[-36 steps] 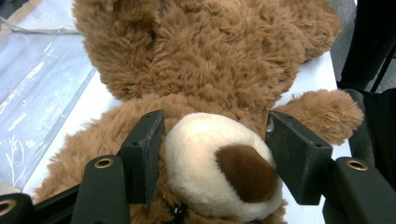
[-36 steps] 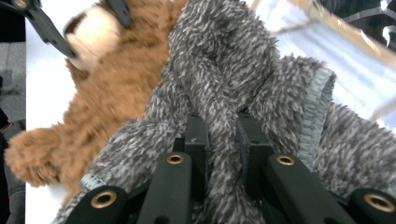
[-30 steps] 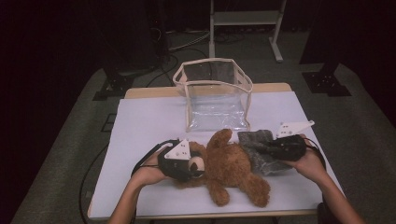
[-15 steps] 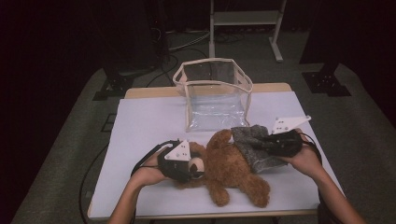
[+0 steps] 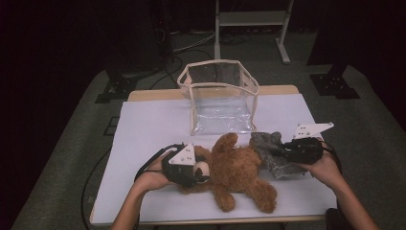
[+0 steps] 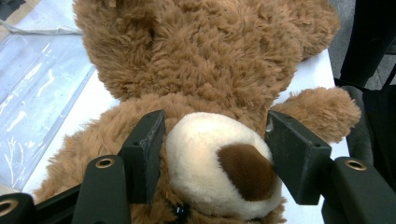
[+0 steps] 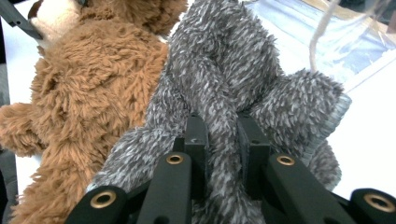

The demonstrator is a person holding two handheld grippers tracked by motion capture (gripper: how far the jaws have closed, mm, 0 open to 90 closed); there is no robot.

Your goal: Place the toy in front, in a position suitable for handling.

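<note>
1. Brown plush: the teddy bear [image 5: 234,172] lies on its back on the white table [image 5: 143,134], head toward the person's left, feet toward the near edge.
2. Left gripper [image 5: 196,168]: its two black jaws stand on either side of the bear's cream muzzle [image 6: 219,163], pads pressed against the fur, so the head is clamped between them. In the left gripper view the bear's body stretches away above the jaws.
3. Right gripper [image 5: 280,149]: its jaws are drawn nearly together and pinch a fold of the grey fuzzy cloth [image 7: 233,88]. In the right gripper view the fold rises from between the pads.
4. Grey cloth, position: it lies bunched on the table just beside the bear's far side, touching the brown fur, with part of it lifted at the jaws [image 5: 273,153].
5. Clear plastic bag [image 5: 218,96]: it stands open-topped, with a beige rim, at the far middle of the table, behind the bear and the cloth and close to both.
6. Hands: the left hand [image 5: 155,176] and the right hand [image 5: 323,167] each hold their gripper from the near side.
</note>
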